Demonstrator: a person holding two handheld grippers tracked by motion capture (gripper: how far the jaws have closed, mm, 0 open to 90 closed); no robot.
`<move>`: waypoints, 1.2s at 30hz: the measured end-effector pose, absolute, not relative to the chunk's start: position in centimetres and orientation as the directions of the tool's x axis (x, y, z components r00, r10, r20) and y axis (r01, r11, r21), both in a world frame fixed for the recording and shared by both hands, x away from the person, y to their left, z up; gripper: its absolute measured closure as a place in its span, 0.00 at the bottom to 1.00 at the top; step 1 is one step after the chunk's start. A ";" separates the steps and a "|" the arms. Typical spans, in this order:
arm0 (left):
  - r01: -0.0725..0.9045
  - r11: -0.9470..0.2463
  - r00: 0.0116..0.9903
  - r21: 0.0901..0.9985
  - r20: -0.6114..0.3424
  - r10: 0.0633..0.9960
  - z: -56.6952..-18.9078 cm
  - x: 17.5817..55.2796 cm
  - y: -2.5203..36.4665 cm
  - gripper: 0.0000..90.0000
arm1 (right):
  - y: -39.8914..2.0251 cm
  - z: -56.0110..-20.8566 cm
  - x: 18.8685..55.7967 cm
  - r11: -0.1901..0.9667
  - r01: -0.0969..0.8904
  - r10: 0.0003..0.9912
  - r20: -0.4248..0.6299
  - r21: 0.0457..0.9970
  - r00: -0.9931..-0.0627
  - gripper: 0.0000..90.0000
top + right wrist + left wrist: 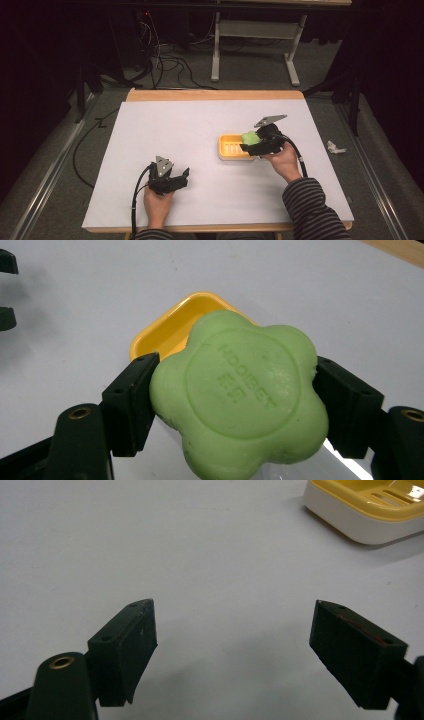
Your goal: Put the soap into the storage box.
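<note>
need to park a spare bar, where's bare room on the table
The white table is bare behind and left of the yellow soap dish, and between the open left gripper and the dish. It's crowded at the dish, where the right gripper holds the green soap.

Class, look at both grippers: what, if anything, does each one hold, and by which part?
The right gripper holds the green flower-shaped soap by two opposite edges, above the yellow soap dish. The left gripper is open and holds nothing.

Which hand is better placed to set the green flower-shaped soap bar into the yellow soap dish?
Right. The right tool already grips the green flower-shaped soap bar directly above the yellow soap dish; the left tool is open, empty, farther off.
</note>
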State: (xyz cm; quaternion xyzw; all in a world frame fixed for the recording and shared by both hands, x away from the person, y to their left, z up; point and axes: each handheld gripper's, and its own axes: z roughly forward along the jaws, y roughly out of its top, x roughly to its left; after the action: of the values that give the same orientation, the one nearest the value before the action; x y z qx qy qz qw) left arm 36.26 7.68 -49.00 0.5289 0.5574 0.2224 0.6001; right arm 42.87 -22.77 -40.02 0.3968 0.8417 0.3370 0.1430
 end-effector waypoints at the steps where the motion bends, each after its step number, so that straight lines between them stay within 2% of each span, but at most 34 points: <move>1: 0.323 0.342 0.280 0.883 -0.434 0.857 -49.0 36.3 7.7 0.22 | -22.8 -40.0 42.9 0.458 0.572 0.764 0.027 0.681 -0.644 0.30; 8: 0.323 0.348 0.280 0.880 -0.441 0.853 -49.0 36.3 7.7 0.22 | -20.8 -41.6 44.1 0.491 0.583 0.762 0.005 0.647 -0.648 0.30; 20: 0.323 0.347 0.280 0.881 -0.439 0.854 -49.0 36.3 7.7 0.22 | -19.7 -43.5 45.5 0.506 0.611 0.776 -0.014 0.609 -0.630 0.30; 36: 0.318 0.351 0.282 0.881 -0.441 0.852 -49.0 36.2 7.7 0.22 | -19.1 -44.3 45.9 0.505 0.635 0.794 -0.026 0.585 -0.607 0.29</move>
State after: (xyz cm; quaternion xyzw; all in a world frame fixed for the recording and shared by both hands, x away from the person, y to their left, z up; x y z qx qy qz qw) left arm 36.23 7.74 -48.96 0.5250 0.5570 0.2211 0.6044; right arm 45.92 -19.08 -44.30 0.4178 0.8548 0.2702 0.1473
